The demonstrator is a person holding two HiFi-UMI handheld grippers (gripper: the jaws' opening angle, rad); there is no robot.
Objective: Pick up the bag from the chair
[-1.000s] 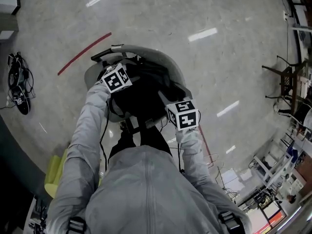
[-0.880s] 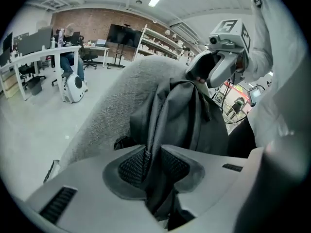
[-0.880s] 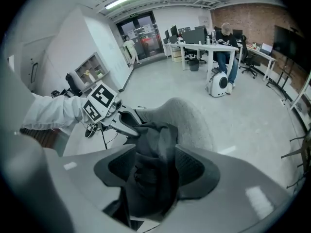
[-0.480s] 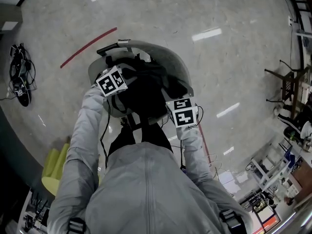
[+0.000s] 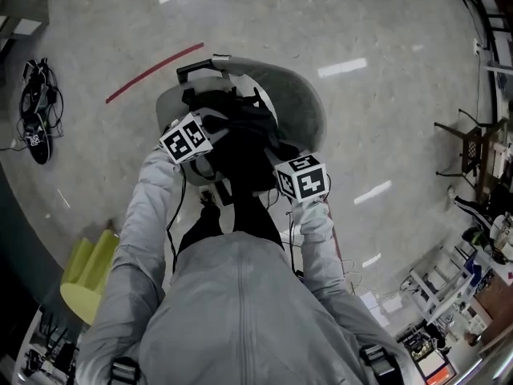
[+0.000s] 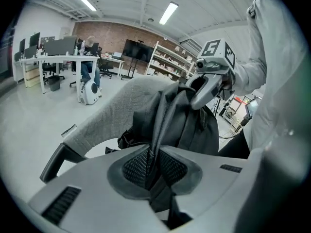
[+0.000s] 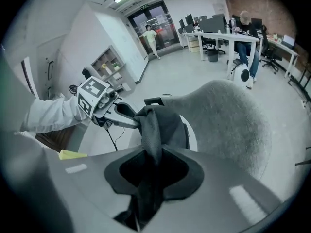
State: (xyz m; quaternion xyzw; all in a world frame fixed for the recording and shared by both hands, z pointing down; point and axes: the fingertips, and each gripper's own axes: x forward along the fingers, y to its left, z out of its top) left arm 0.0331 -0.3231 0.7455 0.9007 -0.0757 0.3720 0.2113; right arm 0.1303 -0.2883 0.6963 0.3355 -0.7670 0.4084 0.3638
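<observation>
Head view: black bag at frame centre, inside the grey chair, whose shell curves round it from 10 to 3 o'clock. The bag is over the seat, against the backrest. Whether its base touches the seat cannot be told.

Left gripper: jaws pressed together on a dark strap of the bag. The strap runs taut from the jaws up to the bag body at 12 o'clock in the left gripper view. In the head view the left cube sits at the bag's 9 o'clock edge.

Right gripper: jaws pinching a fold of the bag's black fabric, which rises from them toward 12 o'clock in the right gripper view. The grey backrest fills 2 to 4 o'clock there. In the head view the right cube sits at the bag's 4 o'clock edge.

Both grey sleeves reach toward the bag from 6 o'clock.

Surroundings, head view:
- Glossy floor.
- Red line at the chair's 10 o'clock, apart from it.
- Black cables at the frame's 9 o'clock edge.
- Yellow object at 8 o'clock.

Left gripper view: desks at 10 o'clock, well apart from the chair.
</observation>
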